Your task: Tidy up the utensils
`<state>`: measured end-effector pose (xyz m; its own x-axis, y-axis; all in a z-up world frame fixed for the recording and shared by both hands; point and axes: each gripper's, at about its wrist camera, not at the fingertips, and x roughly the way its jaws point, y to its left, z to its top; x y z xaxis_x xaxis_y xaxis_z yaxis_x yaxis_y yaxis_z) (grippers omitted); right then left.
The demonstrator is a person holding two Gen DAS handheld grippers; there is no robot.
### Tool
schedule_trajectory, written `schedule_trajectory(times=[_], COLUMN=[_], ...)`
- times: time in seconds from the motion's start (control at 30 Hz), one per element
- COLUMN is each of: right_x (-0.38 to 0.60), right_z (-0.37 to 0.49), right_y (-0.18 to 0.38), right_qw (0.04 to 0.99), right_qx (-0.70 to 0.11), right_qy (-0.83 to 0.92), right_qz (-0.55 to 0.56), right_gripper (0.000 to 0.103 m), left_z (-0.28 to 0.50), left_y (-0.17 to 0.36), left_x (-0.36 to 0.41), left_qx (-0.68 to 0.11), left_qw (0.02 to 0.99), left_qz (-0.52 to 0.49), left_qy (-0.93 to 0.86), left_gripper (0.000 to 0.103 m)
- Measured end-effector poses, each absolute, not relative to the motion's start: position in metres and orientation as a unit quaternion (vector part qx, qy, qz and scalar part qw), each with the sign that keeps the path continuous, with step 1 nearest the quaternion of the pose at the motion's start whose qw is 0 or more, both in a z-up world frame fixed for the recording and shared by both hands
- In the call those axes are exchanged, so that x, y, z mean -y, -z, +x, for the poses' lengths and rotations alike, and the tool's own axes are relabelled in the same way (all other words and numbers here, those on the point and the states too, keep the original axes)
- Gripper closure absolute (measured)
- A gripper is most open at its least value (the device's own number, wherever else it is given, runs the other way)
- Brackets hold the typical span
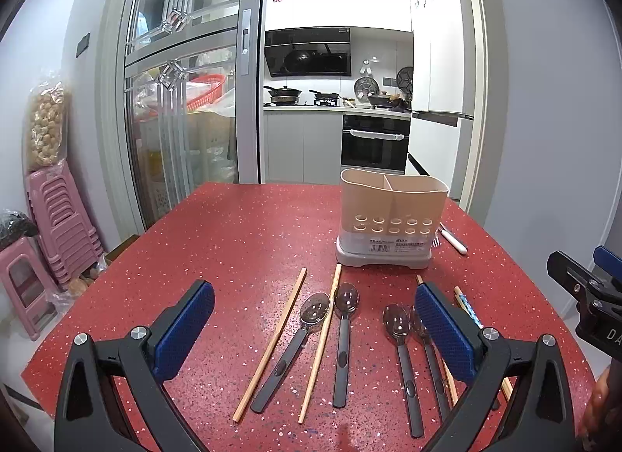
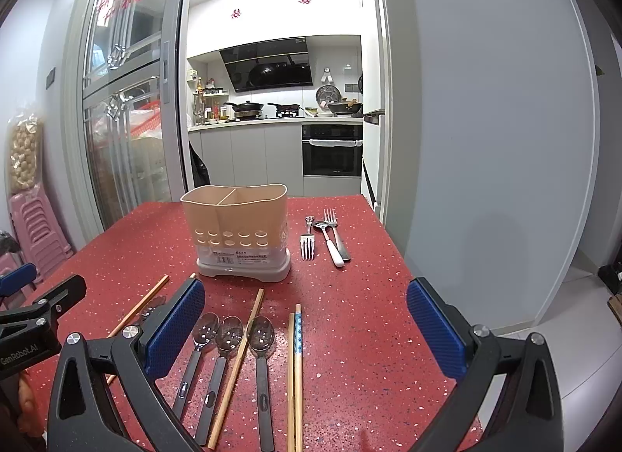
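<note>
A beige two-compartment utensil holder (image 1: 392, 215) (image 2: 237, 226) stands empty on the red speckled table (image 1: 233, 242). In front of it lie several black-handled spoons (image 1: 344, 339) (image 2: 262, 358) and wooden chopsticks (image 1: 272, 343) (image 2: 237, 358), side by side. Two forks (image 2: 307, 244) and a white-handled spoon (image 2: 330, 244) rest right of the holder. My left gripper (image 1: 315, 327) hovers open above the spoons, holding nothing. Above the chopsticks near the table's front hangs my right gripper (image 2: 305, 323), open and empty too.
Stacked pink stools (image 1: 58, 226) and a bag of nuts (image 1: 44, 125) stand left of the table. A glass sliding door (image 1: 182, 94) and an open kitchen doorway (image 2: 280, 110) lie behind. The table's right edge (image 2: 412, 265) drops to pale floor.
</note>
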<state>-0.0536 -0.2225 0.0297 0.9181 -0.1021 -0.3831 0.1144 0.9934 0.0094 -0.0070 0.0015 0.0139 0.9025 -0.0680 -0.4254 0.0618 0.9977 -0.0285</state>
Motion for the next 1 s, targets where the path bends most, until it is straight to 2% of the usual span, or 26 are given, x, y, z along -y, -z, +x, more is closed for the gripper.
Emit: schedule_trajectory(times=[1.0], right_x=[0.2217], right_z=[-0.0546], right_y=[-0.0286], right_qw=[0.979], right_qx=[-0.196], right_qy=[0.054], right_qz=[0.02], right_gripper=[0.0], left_z=[-0.0054], left_y=[-0.0154], left_x=[-0.0019], left_qx=[-0.22], left_qw=[0.975], left_qz=[-0.003], left_qy=[0.032], left_gripper=[0.0])
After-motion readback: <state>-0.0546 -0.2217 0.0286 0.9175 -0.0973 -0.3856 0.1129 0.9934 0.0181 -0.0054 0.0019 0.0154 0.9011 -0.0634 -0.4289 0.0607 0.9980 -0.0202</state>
